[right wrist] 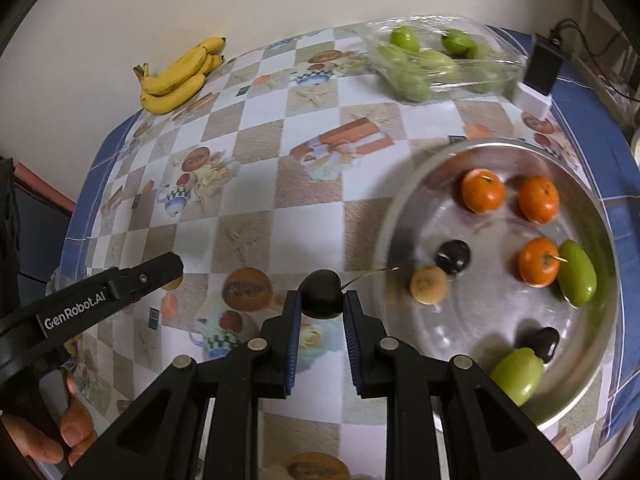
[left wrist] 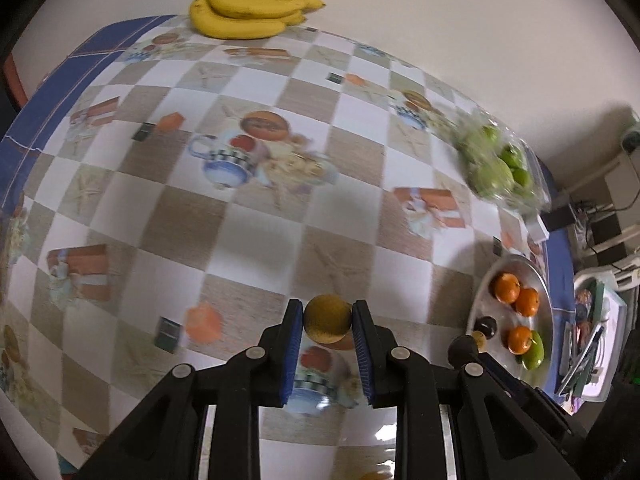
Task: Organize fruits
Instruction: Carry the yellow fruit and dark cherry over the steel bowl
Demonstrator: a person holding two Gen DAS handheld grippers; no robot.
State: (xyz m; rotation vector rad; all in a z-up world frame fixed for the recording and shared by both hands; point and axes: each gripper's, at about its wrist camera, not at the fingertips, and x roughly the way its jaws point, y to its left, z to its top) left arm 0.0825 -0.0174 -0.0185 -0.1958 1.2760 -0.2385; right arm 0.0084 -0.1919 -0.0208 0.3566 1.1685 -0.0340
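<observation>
I see a brown fruit (left wrist: 327,319) pinched in my left tool (left wrist: 326,320) and a dark cherry (right wrist: 321,294) pinched in my right tool (right wrist: 321,300), both above the desk (right wrist: 280,184), beside the tray (right wrist: 404,200) of oranges (right wrist: 482,191); bananas (right wrist: 178,78) lie far off.

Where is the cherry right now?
In the right wrist view, the cherry is pinched in the right gripper above the tablecloth, just left of the metal bowl, its stem pointing toward the bowl.

Both our grippers angled steeply down.
Left gripper (left wrist: 327,322) and right gripper (right wrist: 322,300) each have jaws clamped on something small.
</observation>
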